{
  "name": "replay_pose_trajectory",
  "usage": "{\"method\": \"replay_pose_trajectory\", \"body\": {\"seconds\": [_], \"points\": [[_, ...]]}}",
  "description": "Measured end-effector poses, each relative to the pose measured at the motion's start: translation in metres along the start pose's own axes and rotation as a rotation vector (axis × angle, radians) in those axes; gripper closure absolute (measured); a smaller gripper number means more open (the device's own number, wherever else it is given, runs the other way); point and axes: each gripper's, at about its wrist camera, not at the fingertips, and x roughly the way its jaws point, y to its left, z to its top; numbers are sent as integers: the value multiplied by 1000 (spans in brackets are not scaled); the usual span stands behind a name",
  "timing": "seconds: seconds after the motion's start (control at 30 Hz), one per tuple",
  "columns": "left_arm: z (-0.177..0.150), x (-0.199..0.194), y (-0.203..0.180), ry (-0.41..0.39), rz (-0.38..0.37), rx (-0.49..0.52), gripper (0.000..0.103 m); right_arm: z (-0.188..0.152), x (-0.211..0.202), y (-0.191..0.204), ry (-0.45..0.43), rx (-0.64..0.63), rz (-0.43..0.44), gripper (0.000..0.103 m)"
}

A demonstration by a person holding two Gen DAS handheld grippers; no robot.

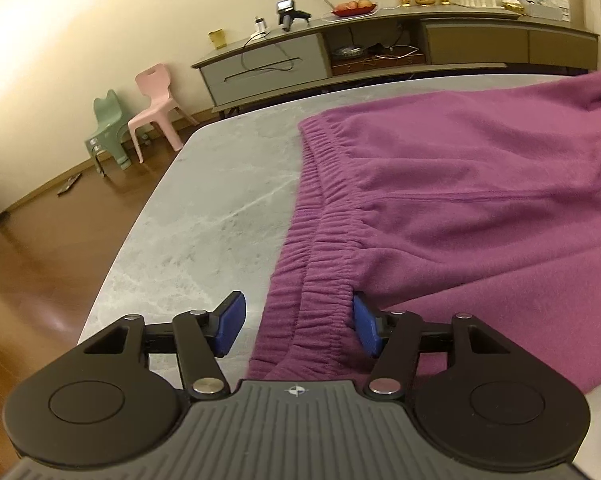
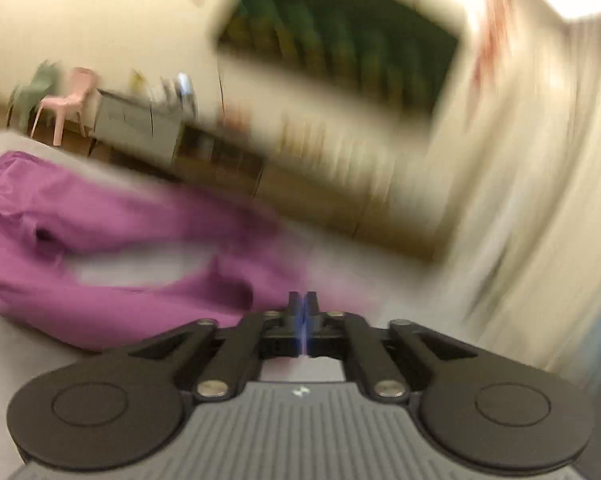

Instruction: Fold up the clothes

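Purple fleece trousers (image 1: pixel 460 200) lie flat on the grey marbled table (image 1: pixel 220 200), with their elastic waistband (image 1: pixel 324 264) toward me. My left gripper (image 1: pixel 299 326) is open astride the near end of the waistband. Its right pad (image 1: pixel 366 330) sits against the cloth and its left pad (image 1: pixel 232 324) is clear of it, over bare table. The right wrist view is blurred. There the trousers (image 2: pixel 100 220) spread their two legs toward the left, and the nearer leg ends at my right gripper (image 2: pixel 303 304). That gripper is shut, with purple showing in the slit between its pads.
The table's rounded edge drops to a wooden floor (image 1: pixel 40 260) on the left. Beyond stand a pink chair (image 1: pixel 156 100), a green chair (image 1: pixel 108 128) and a long low sideboard (image 1: pixel 320 60) with small items on it. A pale curtain (image 2: pixel 540 200) hangs at the right.
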Motion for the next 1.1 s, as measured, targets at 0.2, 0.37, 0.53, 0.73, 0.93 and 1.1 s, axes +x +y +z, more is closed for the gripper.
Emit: {"method": "replay_pose_trajectory", "body": {"seconds": [0.2, 0.37, 0.53, 0.73, 0.93, 1.1], "points": [[0, 13, 27, 41, 115, -51, 41, 1, -58, 50, -135, -280, 364, 67], [7, -21, 22, -30, 85, -26, 44, -74, 1, 38, 277, 351, 487, 26], [5, -63, -12, -108, -194, 1, 43, -113, 46, 26, 459, 973, 637, 26], [-5, -44, -48, -35, -285, 120, 42, -90, 87, 63, 527, 930, 614, 88], [-8, -31, -30, -16, -250, 88, 42, 2, 10, 57, -53, 114, 273, 98], [-4, -24, -19, -11, -183, 95, 42, -35, -50, 94, -240, -644, 193, 90]]}}
